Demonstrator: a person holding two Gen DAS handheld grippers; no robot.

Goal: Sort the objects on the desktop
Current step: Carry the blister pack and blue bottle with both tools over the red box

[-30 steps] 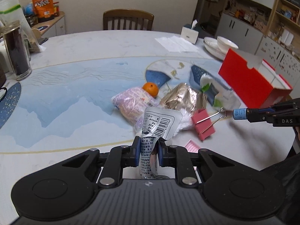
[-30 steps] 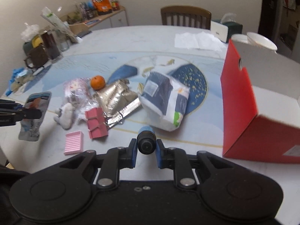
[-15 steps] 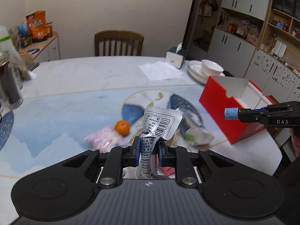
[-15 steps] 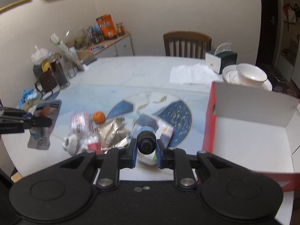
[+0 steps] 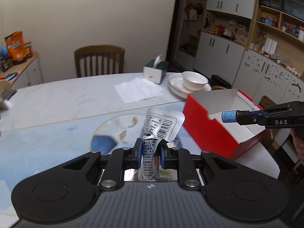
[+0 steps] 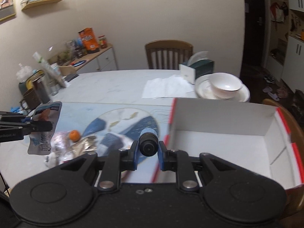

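Note:
My left gripper [image 5: 151, 150] is shut on a silver pouch with a barcode [image 5: 163, 125] and holds it in the air above the table. The pouch also shows at the left of the right wrist view [image 6: 44, 131]. My right gripper [image 6: 148, 150] is shut on a small blue-and-black cylinder [image 6: 148, 144], also seen in the left wrist view [image 5: 229, 116], held above the near wall of an open red box with a white inside [image 6: 237, 148]. The box stands at the table's right [image 5: 212, 133].
An orange [image 6: 74, 134], a foil packet [image 6: 89, 142] and other packets lie on the blue mat [image 6: 85, 112]. A tissue box [image 5: 154, 72], white paper [image 5: 136, 91], stacked plates with a bowl [image 5: 191, 81] and a chair [image 5: 98, 60] are at the far side. Jars [image 6: 38, 87] stand at the left.
Both grippers have risen and tilted up, each keeping its object. The right gripper with the cylinder has moved over the red box's edge.

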